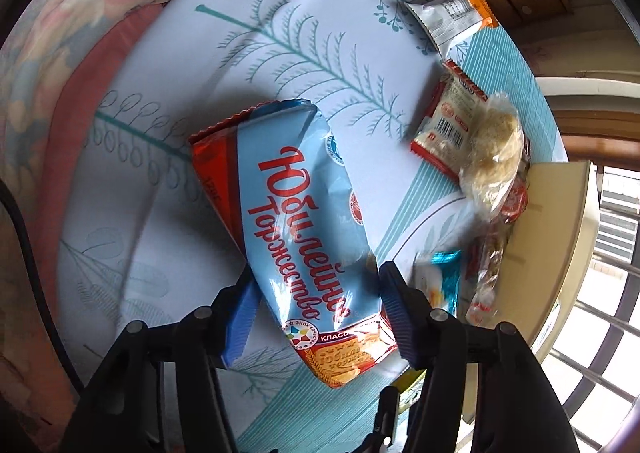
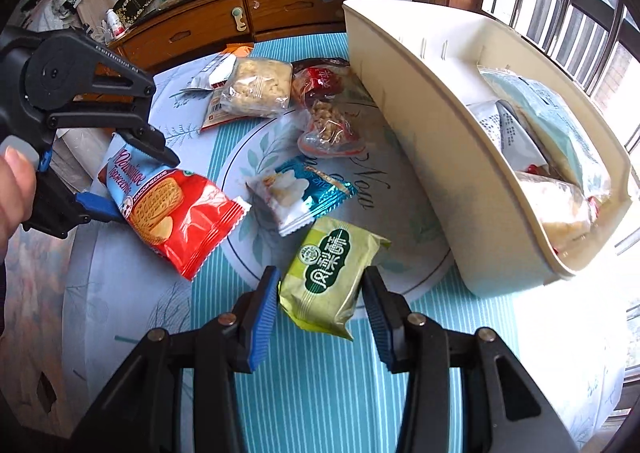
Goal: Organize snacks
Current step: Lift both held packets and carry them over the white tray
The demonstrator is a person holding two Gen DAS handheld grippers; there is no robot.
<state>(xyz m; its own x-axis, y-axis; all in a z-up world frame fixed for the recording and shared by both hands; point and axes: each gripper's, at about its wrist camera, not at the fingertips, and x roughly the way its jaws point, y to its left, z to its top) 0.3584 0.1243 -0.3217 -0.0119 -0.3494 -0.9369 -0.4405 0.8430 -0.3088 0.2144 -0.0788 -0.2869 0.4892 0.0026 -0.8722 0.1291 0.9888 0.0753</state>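
Right gripper sits low over the striped tablecloth, fingers spread, straddling the green pineapple-cake packet. I see a gap on both sides — pads not touching it, packet flat on the cloth.

Left gripper has the blue-and-red biscuit pack between its fingers. In the left wrist view the near end of the pack runs between the blue pads; from the right wrist view the pack hangs from the gripper at the left, red end tilted down over the cloth. Reading it as pinched on the pack, lifted.

Just beyond the green packet: a teal-and-white snack packet, lying loose on the round print in the cloth.

Farther out, a cluster — clear bag of nuts with red trim, a dark red packet behind it, and a clear bag of puffed rice cake to the left, lying on a red-edged wrapper.

Right side: cream plastic bin, tilted in this view, several packets already inside at its far right end. Near wall is just beside the nuts bag.

Beyond the table: wooden drawer unit.
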